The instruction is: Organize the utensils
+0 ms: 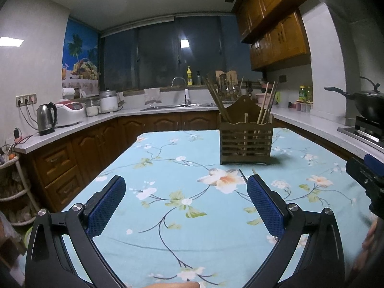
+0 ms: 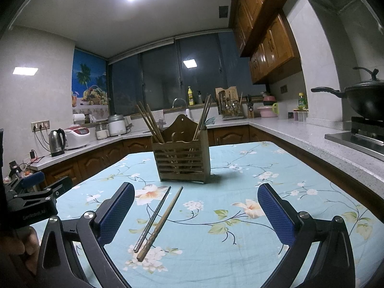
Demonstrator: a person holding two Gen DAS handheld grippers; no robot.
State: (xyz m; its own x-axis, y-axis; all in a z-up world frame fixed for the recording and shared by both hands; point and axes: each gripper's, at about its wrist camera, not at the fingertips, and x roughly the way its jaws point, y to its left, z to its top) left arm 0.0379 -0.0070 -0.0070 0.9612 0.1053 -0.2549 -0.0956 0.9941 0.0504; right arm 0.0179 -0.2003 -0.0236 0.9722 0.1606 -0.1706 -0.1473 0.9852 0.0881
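Note:
A slatted wooden utensil holder (image 1: pixel 246 139) stands on the floral tablecloth (image 1: pixel 168 168), with several chopsticks in its left and right compartments; it also shows in the right wrist view (image 2: pixel 182 158), with a fork in it. Two loose chopsticks lie on the cloth between my right gripper's fingers: a dark metal one (image 2: pixel 153 218) and a wooden one (image 2: pixel 162 223). Their tips peek out beside my left gripper's right finger (image 1: pixel 266 206). My left gripper (image 1: pixel 186 184) is open and empty. My right gripper (image 2: pixel 195 190) is open and empty above the chopsticks.
The right gripper's body (image 1: pixel 367 180) shows at the right edge of the left view, the left gripper's body (image 2: pixel 31 196) at the left edge of the right view. Counters surround the table: kettle (image 2: pixel 57 142), sink (image 1: pixel 177 106), wok on stove (image 2: pixel 360 100).

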